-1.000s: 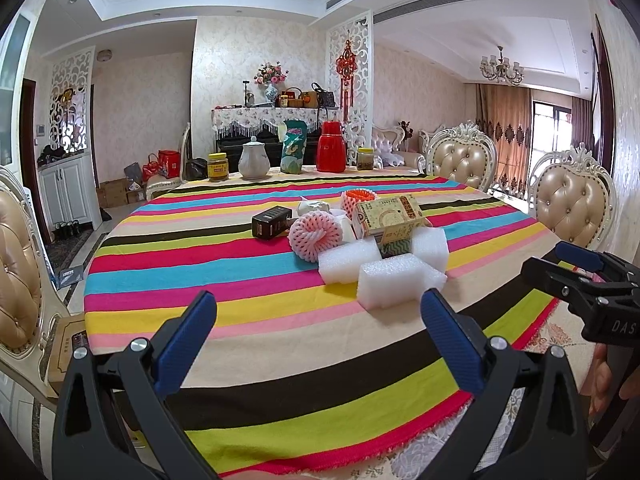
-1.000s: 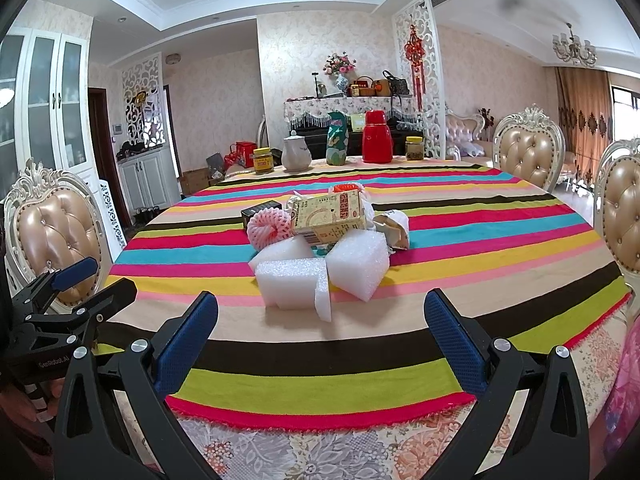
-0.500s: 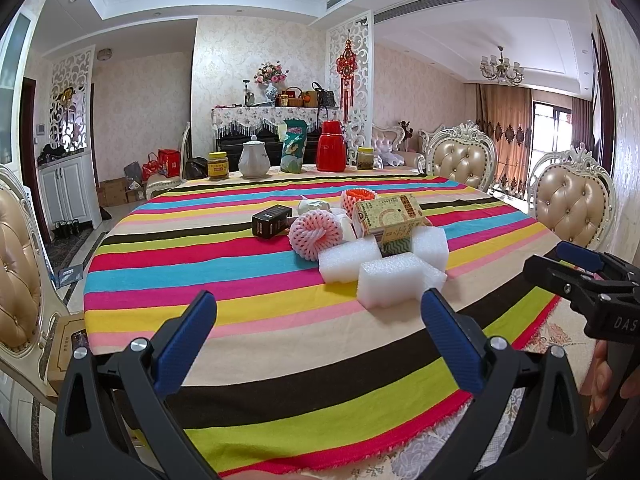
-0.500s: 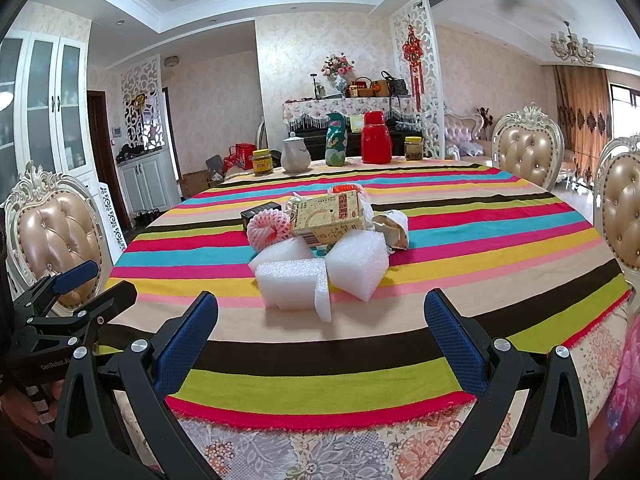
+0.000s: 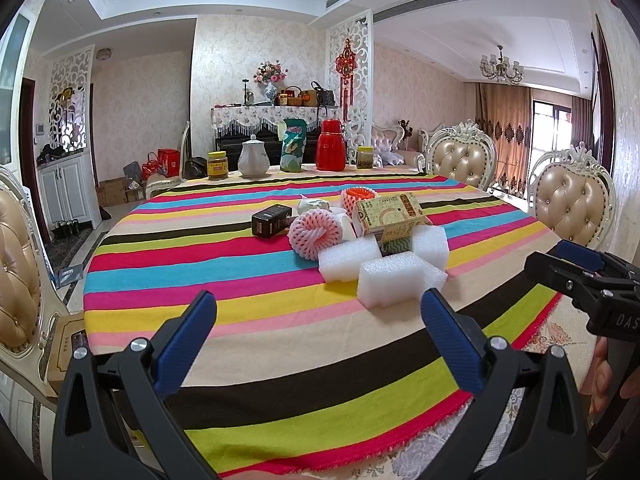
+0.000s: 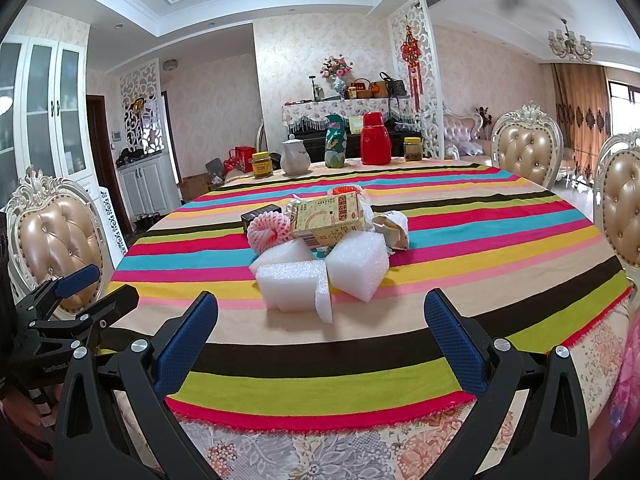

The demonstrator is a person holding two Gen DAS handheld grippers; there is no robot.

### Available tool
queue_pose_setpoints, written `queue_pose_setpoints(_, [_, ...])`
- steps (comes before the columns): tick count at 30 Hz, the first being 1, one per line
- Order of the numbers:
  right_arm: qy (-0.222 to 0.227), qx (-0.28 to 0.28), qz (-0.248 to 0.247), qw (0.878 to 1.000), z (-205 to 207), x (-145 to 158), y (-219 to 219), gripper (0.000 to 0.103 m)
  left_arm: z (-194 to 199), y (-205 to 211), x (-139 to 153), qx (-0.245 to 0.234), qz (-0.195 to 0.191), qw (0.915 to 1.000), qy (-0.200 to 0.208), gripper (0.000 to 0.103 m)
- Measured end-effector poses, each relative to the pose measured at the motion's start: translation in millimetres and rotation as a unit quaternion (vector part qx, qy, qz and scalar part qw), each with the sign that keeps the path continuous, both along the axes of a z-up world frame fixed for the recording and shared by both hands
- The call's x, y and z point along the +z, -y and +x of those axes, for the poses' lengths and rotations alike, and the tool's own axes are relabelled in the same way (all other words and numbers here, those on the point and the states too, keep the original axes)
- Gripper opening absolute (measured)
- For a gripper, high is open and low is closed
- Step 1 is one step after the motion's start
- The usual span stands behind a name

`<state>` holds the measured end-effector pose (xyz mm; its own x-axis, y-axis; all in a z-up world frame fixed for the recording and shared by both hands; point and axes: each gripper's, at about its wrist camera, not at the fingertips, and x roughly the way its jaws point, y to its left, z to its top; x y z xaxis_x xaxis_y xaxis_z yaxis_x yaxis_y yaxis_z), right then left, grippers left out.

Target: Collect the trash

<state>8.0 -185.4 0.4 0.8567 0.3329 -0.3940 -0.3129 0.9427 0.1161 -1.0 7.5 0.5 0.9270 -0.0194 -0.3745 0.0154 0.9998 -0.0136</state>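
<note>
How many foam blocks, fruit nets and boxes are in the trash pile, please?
White foam blocks: 3
Foam mesh fruit nets, pink and orange: 2
Cardboard boxes, black and yellow-green: 2
Total: 7

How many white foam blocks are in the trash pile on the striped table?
3. Nearest foam block at the pile's front; second foam block to its right; third foam block behind it, partly covered. Others may be hidden under the carton.
</note>
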Motion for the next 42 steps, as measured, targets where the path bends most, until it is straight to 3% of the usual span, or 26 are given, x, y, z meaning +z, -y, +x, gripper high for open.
queue_pose_setpoints(11, [-0.007,0.000,-0.011,1.000,15,-4,-4,0.097,6,-5,-6,0.008,0.001,0.9999,-0.010,0.099])
queue_pose_setpoints(20, [-0.047,0.005,-0.027,0.998,50,-24,-16,0.097,26,-23,-15,0.023,-0.006,0.9991,-0.034,0.099])
queue_pose_setpoints(25, [-0.087,0.002,-0.041,0.995,76,-41,-23,0.097,40,-36,-20,0.054,0.008,0.9972,-0.051,0.099])
queue_pose_setpoints(31, [-0.120,0.003,-0.059,0.991,107,-50,-34,0.097,56,-55,-19,0.083,0.010,0.9954,-0.046,0.099])
queue_pose_setpoints(36, [-0.115,0.018,-0.091,0.989,122,-50,-54,0.096,69,-69,-25,0.080,-0.006,0.9946,-0.065,0.098])
queue_pose_setpoints(38, [-0.123,0.029,-0.098,0.987,128,-52,-58,0.084,76,-73,-29,0.085,-0.010,0.9933,-0.078,0.098])
queue_pose_setpoints(42, [-0.148,0.042,-0.102,0.983,140,-59,-64,0.072,84,-74,-31,0.072,-0.017,0.9934,-0.087,0.098])
